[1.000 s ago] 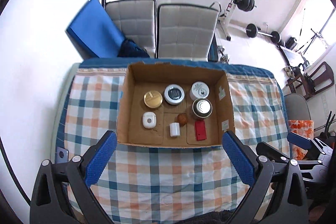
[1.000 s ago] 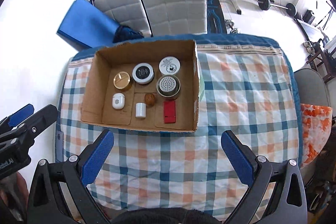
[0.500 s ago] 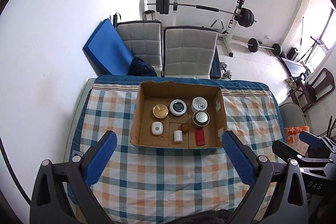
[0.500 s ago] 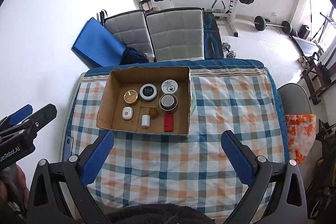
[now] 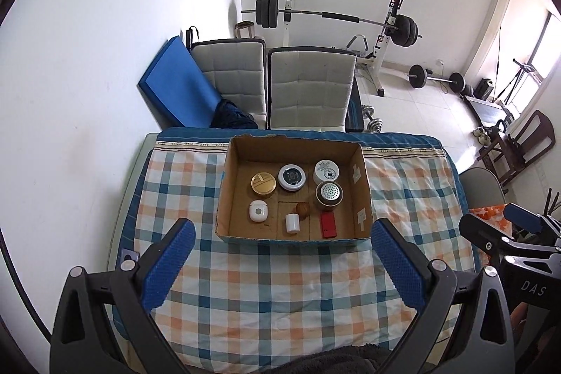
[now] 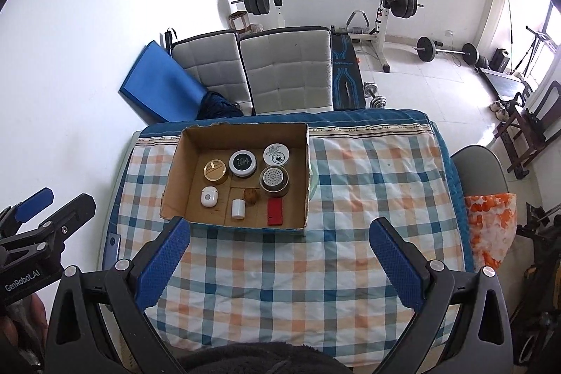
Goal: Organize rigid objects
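An open cardboard box (image 5: 363,195) (image 6: 175,177) sits on the checked tablecloth (image 5: 280,286) (image 6: 350,198). Inside lie several small items: a gold tin (image 5: 263,182), a black-and-white round tin (image 5: 291,177), a white tin (image 5: 326,171), a perforated-lid jar (image 5: 329,195), a white earbud case (image 5: 258,210), a white cylinder (image 5: 293,222), a brown nut (image 5: 303,209) and a red flat piece (image 5: 328,224). My left gripper (image 5: 282,263) and right gripper (image 6: 278,260) are both open, empty, and held high above the near side of the table.
Two grey chairs (image 5: 312,86) and a blue mat (image 5: 178,86) stand behind the table. A barbell rack (image 5: 333,20) and weights are further back. An orange-patterned bag (image 6: 491,226) and a chair are at the table's right. A wall is at the left.
Both grippers have pulled up and back from the box, so the table and box look smaller and more of the room shows. Both stay open and empty.
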